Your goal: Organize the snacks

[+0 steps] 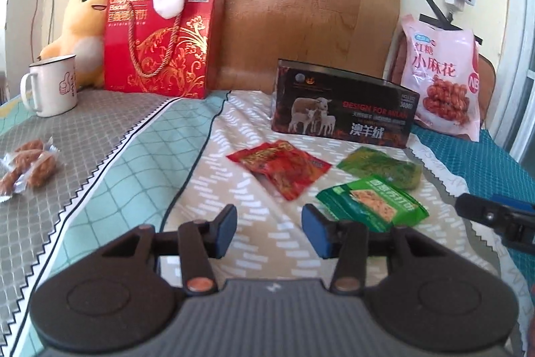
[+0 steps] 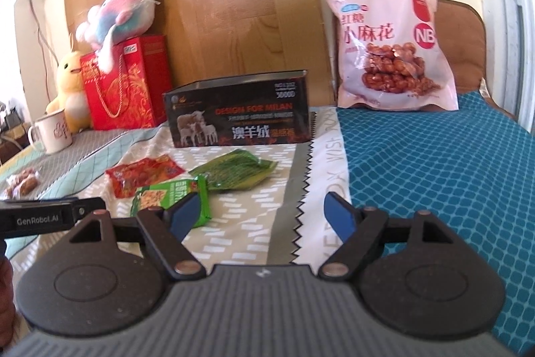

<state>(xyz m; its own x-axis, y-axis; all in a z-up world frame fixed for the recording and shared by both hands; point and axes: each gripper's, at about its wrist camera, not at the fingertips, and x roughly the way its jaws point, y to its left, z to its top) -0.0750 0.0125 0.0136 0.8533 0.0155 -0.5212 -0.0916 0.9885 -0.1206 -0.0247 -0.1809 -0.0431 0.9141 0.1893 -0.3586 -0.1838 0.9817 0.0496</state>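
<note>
Both tongs are spread and hold nothing. The left tongs hang near the red snack packet; the right tongs wait. The thin, slippery packet could slide away or crumple on the soft cloth.

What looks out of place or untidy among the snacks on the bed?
Three small packets, the red packet, the dark green packet and the bright green packet, lie loose at mixed angles before the open black box. Some wrapped brown snacks sit apart, far left. Nothing looks spilled or torn.
</note>
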